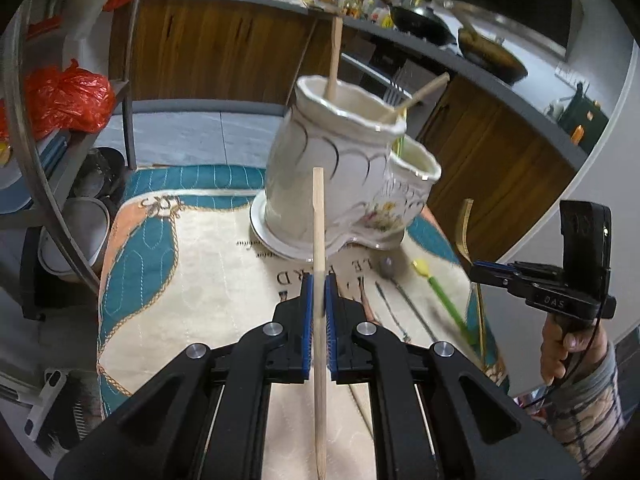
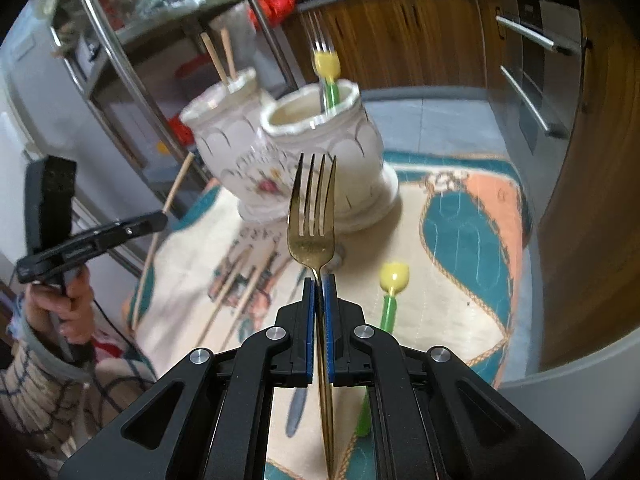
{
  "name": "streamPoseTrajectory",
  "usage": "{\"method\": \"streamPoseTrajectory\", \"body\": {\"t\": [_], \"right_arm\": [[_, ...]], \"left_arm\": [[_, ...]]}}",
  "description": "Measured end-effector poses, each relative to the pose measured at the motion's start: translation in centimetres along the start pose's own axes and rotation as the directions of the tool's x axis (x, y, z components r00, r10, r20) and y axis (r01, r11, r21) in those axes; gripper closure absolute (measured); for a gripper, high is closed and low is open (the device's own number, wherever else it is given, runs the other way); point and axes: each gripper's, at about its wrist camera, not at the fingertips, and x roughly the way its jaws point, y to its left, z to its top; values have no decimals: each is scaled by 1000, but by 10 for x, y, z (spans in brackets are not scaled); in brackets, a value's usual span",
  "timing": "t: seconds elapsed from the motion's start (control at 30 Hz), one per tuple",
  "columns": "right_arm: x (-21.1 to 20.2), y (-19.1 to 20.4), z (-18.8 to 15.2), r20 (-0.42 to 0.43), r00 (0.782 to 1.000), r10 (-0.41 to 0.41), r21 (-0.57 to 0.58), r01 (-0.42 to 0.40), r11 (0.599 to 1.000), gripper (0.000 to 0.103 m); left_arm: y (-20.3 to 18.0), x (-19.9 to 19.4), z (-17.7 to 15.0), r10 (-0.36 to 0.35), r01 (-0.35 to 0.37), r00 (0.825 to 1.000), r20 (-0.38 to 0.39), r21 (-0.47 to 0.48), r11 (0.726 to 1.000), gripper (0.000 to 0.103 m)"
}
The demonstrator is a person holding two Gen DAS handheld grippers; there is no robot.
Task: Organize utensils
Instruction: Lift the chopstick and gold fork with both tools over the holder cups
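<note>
My left gripper is shut on a wooden chopstick and holds it upright before the white ceramic double-pot holder. The taller pot holds two chopsticks. My right gripper is shut on a gold fork, tines up, in front of the holder. The nearer pot in the right wrist view holds a silver fork and a yellow-headed green utensil. The right gripper also shows in the left wrist view, the left one in the right wrist view.
On the patterned cloth lie a yellow-headed green utensil, loose chopsticks and a knife. Thin metal utensils lie near the holder. A metal rack stands left. Kitchen cabinets stand behind.
</note>
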Motion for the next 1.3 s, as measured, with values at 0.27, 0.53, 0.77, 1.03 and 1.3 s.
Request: {"method": "streamPoseTrajectory", "body": {"t": [0.27,0.53,0.77,1.03,1.3], "right_arm": [[-34,8,6,139,990,19,-10,-18,1000,98],[-50,18,24,247,968,31,-41,-21,999,98],[-63,22,46,342,939,40,-63,-20,998,97],[-68,23,68,410,908,88,-82,-60,995,98],[-76,33,107,447,891,87,-132,-30,991,98]], "left_arm": [[8,-12,11,-13,17,997,80,-49,999,97],[2,-26,33,-15,30,977,213,-65,997,97],[-14,-40,51,-14,31,924,381,-38,999,97],[-29,-40,82,-14,18,857,516,-4,1000,97],[-46,-34,123,-6,-33,806,592,54,998,97]]}}
